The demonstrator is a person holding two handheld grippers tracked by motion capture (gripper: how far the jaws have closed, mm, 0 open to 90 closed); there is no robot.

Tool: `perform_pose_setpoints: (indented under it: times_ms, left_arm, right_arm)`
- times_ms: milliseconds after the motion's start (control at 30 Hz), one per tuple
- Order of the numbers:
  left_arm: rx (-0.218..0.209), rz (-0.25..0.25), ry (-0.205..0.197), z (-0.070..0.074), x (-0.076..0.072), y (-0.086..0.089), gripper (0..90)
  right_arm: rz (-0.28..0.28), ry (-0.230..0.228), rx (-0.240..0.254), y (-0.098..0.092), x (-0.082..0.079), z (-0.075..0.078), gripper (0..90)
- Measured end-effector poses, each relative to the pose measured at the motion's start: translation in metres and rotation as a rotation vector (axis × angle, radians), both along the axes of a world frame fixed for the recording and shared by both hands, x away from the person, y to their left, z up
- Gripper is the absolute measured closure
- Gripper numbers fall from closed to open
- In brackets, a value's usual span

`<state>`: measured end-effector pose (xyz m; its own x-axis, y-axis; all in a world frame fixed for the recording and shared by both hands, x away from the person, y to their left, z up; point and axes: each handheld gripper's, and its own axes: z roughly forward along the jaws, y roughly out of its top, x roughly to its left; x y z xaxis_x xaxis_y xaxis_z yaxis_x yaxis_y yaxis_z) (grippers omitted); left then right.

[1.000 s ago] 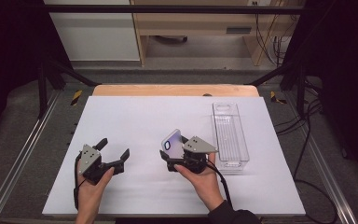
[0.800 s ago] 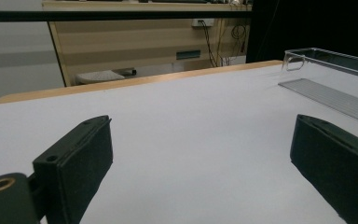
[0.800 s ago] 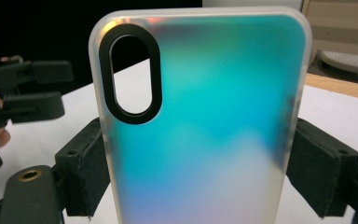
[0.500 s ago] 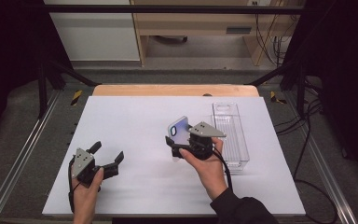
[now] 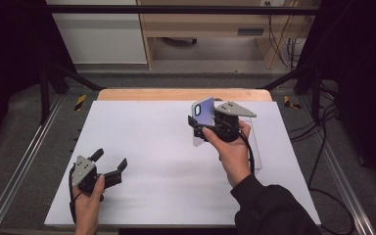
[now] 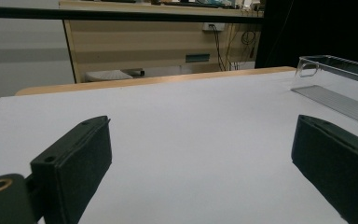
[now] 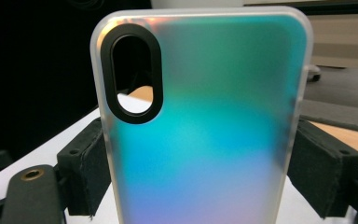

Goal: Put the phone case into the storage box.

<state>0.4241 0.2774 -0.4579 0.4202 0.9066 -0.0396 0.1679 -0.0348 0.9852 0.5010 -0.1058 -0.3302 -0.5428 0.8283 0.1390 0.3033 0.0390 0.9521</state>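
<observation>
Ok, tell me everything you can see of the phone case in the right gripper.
The phone case is frosted, translucent plastic with an iridescent teal-to-violet sheen, rounded corners and a black-rimmed oval camera cutout near its top. It stands upright, clamped by its two long edges between the right gripper's jaws, held above the white table, touching nothing else.

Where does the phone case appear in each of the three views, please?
High view: the phone case is right of centre, upright in the right claw.
Left gripper view: not in it.
Right gripper view: it stands in the middle, clamped at both edges.
Shared landmark: the white table.
</observation>
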Motion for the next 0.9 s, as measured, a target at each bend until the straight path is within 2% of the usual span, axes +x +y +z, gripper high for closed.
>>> perform_pose_setpoints:
  times_ms: [167,367,900]
  left_arm:
    - [-0.008,-0.001,0.002,0.0,0.0,0.001,4.5]
    - [-0.023,-0.003,0.007,-0.001,0.0,0.003,4.5]
    - [-0.029,-0.012,0.009,-0.001,0.001,0.003,4.0]
  right_arm:
    - [-0.059,-0.004,0.007,-0.014,0.013,0.011,17.2]
    - [-0.136,-0.017,0.002,-0.03,0.026,0.017,17.2]
    - [-0.294,-0.003,-0.001,-0.066,0.056,0.011,17.2]
